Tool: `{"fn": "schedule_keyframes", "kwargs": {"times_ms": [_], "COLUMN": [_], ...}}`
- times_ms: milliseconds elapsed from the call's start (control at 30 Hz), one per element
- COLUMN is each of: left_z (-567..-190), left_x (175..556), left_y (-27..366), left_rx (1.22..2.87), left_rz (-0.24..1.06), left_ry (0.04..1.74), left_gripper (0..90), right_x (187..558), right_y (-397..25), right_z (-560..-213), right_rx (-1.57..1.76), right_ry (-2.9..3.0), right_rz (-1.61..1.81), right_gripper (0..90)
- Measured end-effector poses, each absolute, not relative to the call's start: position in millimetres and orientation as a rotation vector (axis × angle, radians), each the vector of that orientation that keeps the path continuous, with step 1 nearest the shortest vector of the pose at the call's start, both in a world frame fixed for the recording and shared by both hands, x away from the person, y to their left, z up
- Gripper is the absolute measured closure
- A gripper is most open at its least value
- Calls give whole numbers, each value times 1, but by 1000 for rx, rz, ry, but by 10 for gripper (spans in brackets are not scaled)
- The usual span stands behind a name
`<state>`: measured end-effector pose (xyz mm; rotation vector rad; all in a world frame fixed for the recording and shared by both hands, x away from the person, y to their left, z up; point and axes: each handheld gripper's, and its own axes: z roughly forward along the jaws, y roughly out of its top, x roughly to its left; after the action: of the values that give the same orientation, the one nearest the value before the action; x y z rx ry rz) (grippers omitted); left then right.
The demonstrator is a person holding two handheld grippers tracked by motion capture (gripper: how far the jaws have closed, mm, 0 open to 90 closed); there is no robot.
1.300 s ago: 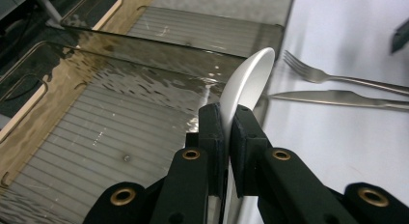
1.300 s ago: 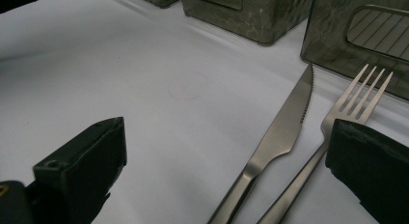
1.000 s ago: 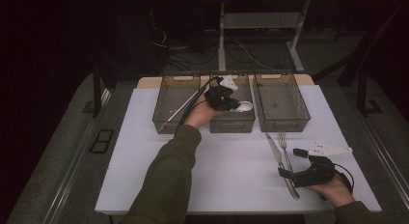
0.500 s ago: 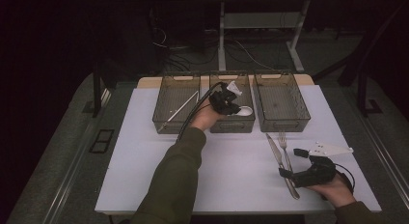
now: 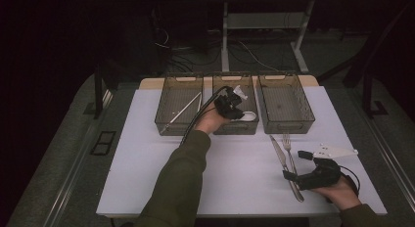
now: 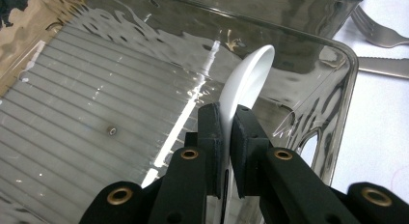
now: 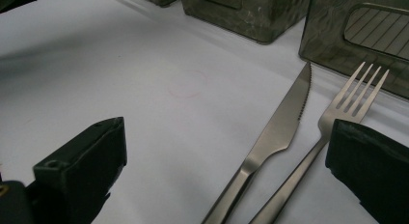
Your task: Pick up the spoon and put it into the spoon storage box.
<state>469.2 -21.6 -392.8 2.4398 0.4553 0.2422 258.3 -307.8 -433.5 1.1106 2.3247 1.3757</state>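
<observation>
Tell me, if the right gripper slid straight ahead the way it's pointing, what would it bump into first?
Probably the knife and fork: they lie between the right gripper's open jaws already. Farther on stands a tray.

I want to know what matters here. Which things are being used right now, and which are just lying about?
In use:
- white spoon, pinched in the left claw
- middle bin, which the spoon hangs over
- knife and fork, between the open right claw's jaws

Just lying about:
- left bin with a thin stick in it
- right bin
</observation>
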Motion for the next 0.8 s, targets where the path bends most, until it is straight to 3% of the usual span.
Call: {"fn": "schedule_keyframes", "kwargs": {"times_ms": [800], "left_z": [-359], "left_x": [436], "left_y": [5], "left_rx": [2199], "left_rz": [146], "left_ry": [477], "left_gripper": [545], "right_x": [260], "right_y": [-309], "right_z": [-435], "right_rx": [1117], "right_ry": [2334], "right_rz": [1357], "right_gripper": [7]}}
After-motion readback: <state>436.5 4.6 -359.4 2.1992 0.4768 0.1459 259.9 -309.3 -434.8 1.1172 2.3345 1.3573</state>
